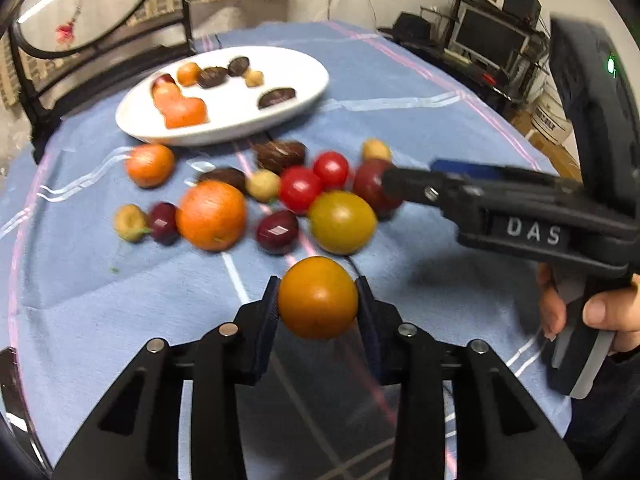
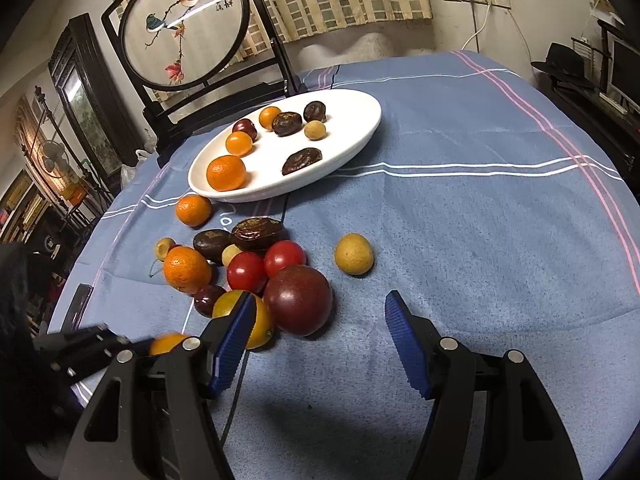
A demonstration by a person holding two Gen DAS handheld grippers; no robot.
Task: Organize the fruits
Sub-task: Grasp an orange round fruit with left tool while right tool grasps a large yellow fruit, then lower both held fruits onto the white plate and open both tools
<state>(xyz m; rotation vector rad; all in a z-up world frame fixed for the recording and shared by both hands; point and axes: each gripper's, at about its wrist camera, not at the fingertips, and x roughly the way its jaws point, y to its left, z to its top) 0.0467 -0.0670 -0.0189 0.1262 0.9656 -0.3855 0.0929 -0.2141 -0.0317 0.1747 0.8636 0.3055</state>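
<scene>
the left hand-held gripper (image 1: 318, 300) pinches a small orange fruit (image 1: 317, 298) between its two pads, holding it above the blue cloth (image 1: 400, 100) that covers the tabletop. from the right wrist view only a sliver of that fruit shows at the lower left, at the tip of the left tool.

the right hand-held gripper (image 2: 320, 344) is spread wide with nothing between its blue ridged pads (image 2: 404, 340). it sits low near the edge of the fruit pile; a dark red plum (image 2: 298, 300) lies just ahead of the gap, and a yellow fruit (image 2: 244, 318) is partly hidden behind the left pad.

further back in the pile lie two red tomatoes (image 2: 266, 264), touching each other, an orange (image 2: 187, 270), dark brown dates (image 2: 258, 234) and a second orange (image 2: 193, 210) close to the plate. a pale yellow fruit (image 2: 354, 254) lies on its own, apart to the right of the pile.

the white oval plate (image 2: 360, 136) stands at the far side of the cloth and carries three orange fruits, a small dark red one, three dark brown pieces and a small pale round one. the left wrist view is motion-blurred.
</scene>
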